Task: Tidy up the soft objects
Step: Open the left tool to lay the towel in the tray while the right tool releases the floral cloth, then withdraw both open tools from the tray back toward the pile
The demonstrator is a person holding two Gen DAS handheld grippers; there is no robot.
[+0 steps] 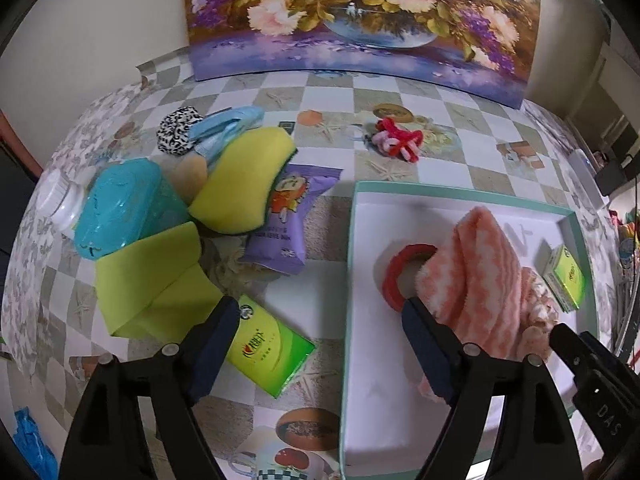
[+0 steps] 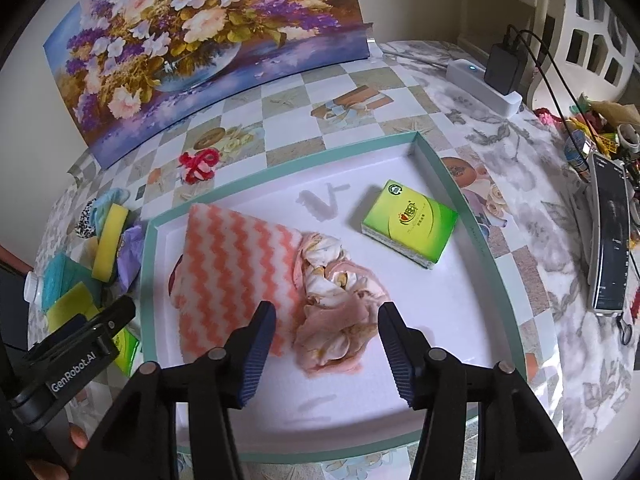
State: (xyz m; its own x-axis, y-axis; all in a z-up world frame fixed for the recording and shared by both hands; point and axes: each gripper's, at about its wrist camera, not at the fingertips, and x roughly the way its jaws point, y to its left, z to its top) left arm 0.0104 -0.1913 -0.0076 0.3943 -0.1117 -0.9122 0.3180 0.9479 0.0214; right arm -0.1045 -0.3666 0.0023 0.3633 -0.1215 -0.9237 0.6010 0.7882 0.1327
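Observation:
A shallow white tray with a teal rim [image 1: 460, 191] [image 2: 448, 168] holds a pink-and-white zigzag towel [image 1: 480, 264] [image 2: 232, 264], a crumpled pink floral cloth [image 2: 340, 312], a red ring [image 1: 400, 264] and a green tissue pack [image 2: 410, 224] [image 1: 566, 276]. My left gripper [image 1: 320, 344] is open, straddling the tray's left rim, with another green tissue pack [image 1: 268, 352] under its left finger. My right gripper [image 2: 326, 344] is open above the floral cloth.
Left of the tray lie yellow sponges [image 1: 244, 184], a yellow-green cloth [image 1: 152, 276], a teal wipes pack [image 1: 128, 208], a purple packet [image 1: 288, 220] and a leopard scrunchie [image 1: 176, 130]. A red-pink pipe-cleaner toy [image 1: 396, 140] lies behind. A painting [image 1: 360, 20] leans on the wall. A power strip [image 2: 484, 84] and phone [image 2: 610, 236] are at the right.

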